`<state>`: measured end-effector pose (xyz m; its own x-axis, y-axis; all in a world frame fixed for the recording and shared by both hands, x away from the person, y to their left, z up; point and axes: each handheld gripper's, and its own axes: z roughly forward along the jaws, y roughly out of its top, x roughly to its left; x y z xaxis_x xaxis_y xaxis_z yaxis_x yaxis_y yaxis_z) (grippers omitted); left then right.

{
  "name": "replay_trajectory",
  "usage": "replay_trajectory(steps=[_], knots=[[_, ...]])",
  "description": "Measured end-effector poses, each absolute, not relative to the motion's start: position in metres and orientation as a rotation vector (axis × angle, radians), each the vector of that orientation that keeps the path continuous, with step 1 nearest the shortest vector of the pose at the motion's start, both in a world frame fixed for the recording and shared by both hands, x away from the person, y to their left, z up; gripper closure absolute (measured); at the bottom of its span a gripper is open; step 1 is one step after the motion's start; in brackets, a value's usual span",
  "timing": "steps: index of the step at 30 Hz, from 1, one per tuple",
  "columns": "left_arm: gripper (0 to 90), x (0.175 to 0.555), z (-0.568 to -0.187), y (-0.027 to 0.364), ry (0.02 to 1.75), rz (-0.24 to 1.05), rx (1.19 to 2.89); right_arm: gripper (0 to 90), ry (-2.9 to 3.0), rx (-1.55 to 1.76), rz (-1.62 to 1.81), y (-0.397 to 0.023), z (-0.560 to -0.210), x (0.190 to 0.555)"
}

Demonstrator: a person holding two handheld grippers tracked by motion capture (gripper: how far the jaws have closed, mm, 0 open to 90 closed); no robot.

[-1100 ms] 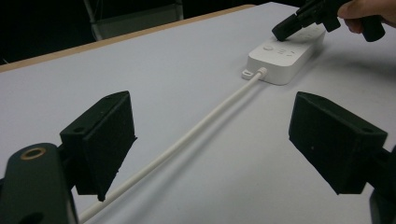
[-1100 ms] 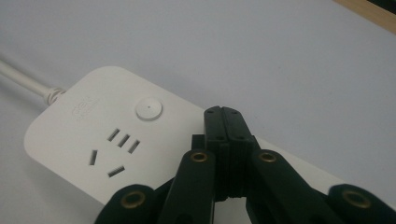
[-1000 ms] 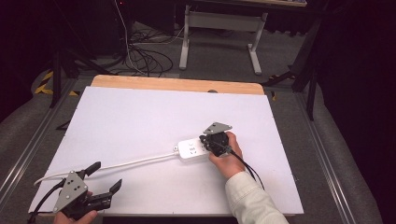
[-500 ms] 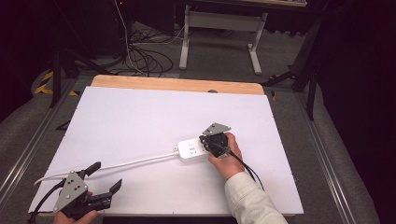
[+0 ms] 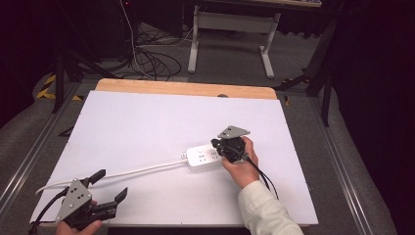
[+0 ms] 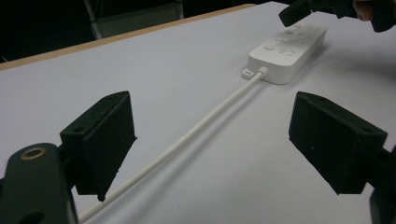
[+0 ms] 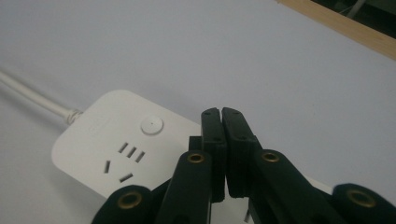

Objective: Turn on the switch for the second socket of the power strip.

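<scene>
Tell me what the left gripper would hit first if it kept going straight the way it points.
Probably the power strip: the open left gripper points along the white cord toward it, with bare table between.

White table (image 5: 147, 122), cables (image 5: 147, 58) on floor (image 5: 235, 58) behind.

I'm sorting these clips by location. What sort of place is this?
Probably a lab or workshop recording setup, not a home: a bare white table holding just a power strip, loose cables on the grey floor behind, and dark stand legs beside the table.
</scene>
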<state>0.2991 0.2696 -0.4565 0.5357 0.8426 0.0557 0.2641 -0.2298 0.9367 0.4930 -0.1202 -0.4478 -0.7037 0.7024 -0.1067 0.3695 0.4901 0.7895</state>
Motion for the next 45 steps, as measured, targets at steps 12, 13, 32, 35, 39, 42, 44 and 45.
replay_trajectory(steps=[12,13,32,35,39,42,44,45], knots=[[14.9,0.300,-0.457,0.270,0.927,0.716,1.771,86.1,2.289,0.854,1.170,-0.127,-0.423,0.480],[14.9,0.300,-0.457,0.270,0.927,0.716,1.771,86.0,2.288,0.851,1.171,-0.128,-0.421,0.479],[14.9,0.300,-0.457,0.271,0.935,0.716,1.768,75.3,2.261,0.825,1.224,-0.135,-0.410,0.471],[14.9,0.300,-0.456,0.271,0.935,0.712,1.767,66.6,2.251,0.818,1.244,-0.136,-0.407,0.469],[14.9,0.300,-0.456,0.270,0.932,0.718,1.769,54.8,2.248,0.818,1.269,-0.139,-0.401,0.464],[15.0,0.300,-0.456,0.270,0.936,0.718,1.769,50.0,2.245,0.809,1.281,-0.144,-0.395,0.458],[14.9,0.300,-0.456,0.271,0.934,0.719,1.772,46.2,2.235,0.808,1.306,-0.149,-0.391,0.454],[15.0,0.300,-0.456,0.271,0.937,0.717,1.769,44.5,2.234,0.805,1.316,-0.151,-0.389,0.452]])
